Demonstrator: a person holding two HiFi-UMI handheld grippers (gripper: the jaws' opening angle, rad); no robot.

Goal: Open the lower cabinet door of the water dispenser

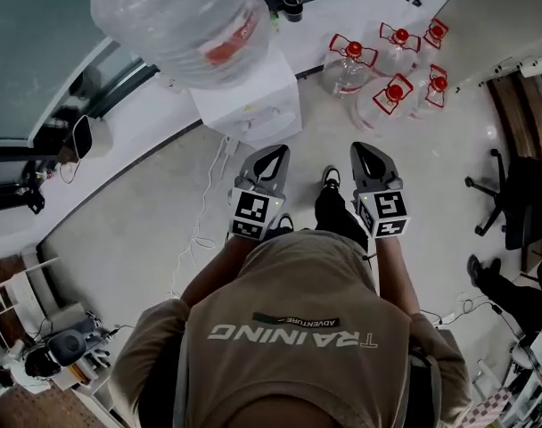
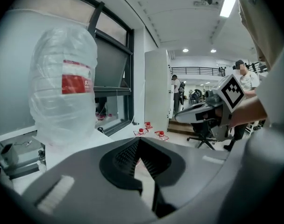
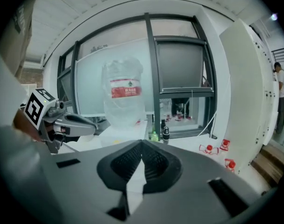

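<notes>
We note the white water dispenser topped by a clear plastic bottle (image 1: 250, 105); its lower cabinet door is out of sight. Short of the dispenser, the left gripper (image 1: 276, 153) and right gripper (image 1: 364, 150) have their jaws closed and empty. Left unopened, they would likely skid off the door.

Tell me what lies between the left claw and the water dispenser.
Nothing stands there. The head view shows only a short stretch of bare floor between the shut left claw and the water dispenser.
</notes>
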